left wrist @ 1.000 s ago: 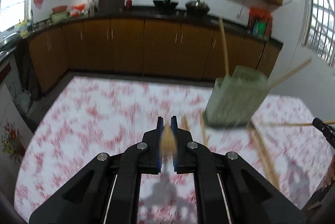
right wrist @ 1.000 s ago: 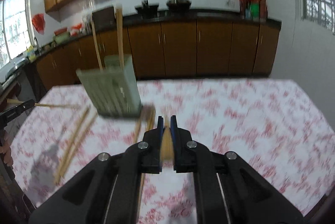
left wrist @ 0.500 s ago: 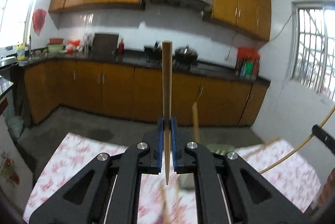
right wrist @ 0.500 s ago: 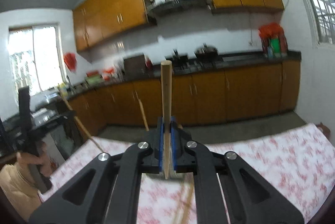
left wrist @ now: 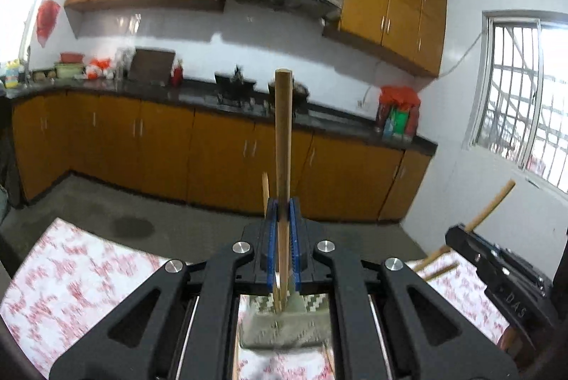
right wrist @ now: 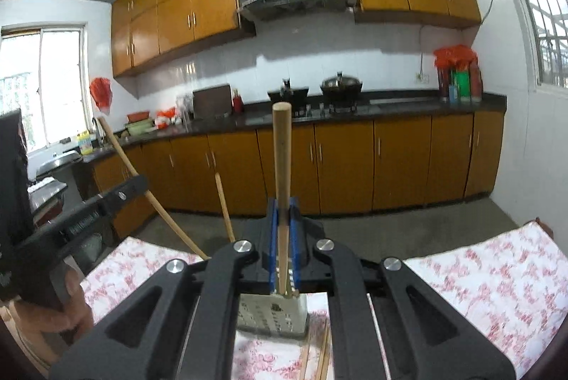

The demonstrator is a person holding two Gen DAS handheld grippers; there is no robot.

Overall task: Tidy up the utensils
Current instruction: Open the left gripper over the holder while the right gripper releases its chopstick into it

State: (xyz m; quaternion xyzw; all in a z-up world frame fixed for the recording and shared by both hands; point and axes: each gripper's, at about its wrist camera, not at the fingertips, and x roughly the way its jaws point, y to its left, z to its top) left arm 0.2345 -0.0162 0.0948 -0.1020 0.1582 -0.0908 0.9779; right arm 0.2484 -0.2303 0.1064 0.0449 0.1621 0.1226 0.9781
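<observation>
My left gripper point(left wrist: 283, 213) is shut on a wooden chopstick point(left wrist: 284, 131) that stands upright between the blue pads. Below its fingers sits the pale green utensil holder point(left wrist: 280, 326), with a thin chopstick point(left wrist: 265, 192) sticking up out of it. In the right wrist view my right gripper point(right wrist: 283, 213) is shut on a second upright chopstick point(right wrist: 282, 167) above the same holder point(right wrist: 273, 316). Each gripper shows in the other's view: the right one point(left wrist: 458, 234) at the right edge, the left one point(right wrist: 138, 183) at the left, held by a hand point(right wrist: 53, 319).
Loose chopsticks point(right wrist: 316, 355) lie on the red-flowered tablecloth point(right wrist: 479, 277) beside the holder, and more point(left wrist: 433, 261) lie towards the right gripper. Beyond the table's far edge is bare grey floor point(left wrist: 177, 224), then orange cabinets under a dark counter point(right wrist: 390, 103).
Both grippers have risen off the table and tipped upward. Each chopstick, low and blurred over the cloth before, now stands upright. The holder has slid from ahead to beneath the fingers.
</observation>
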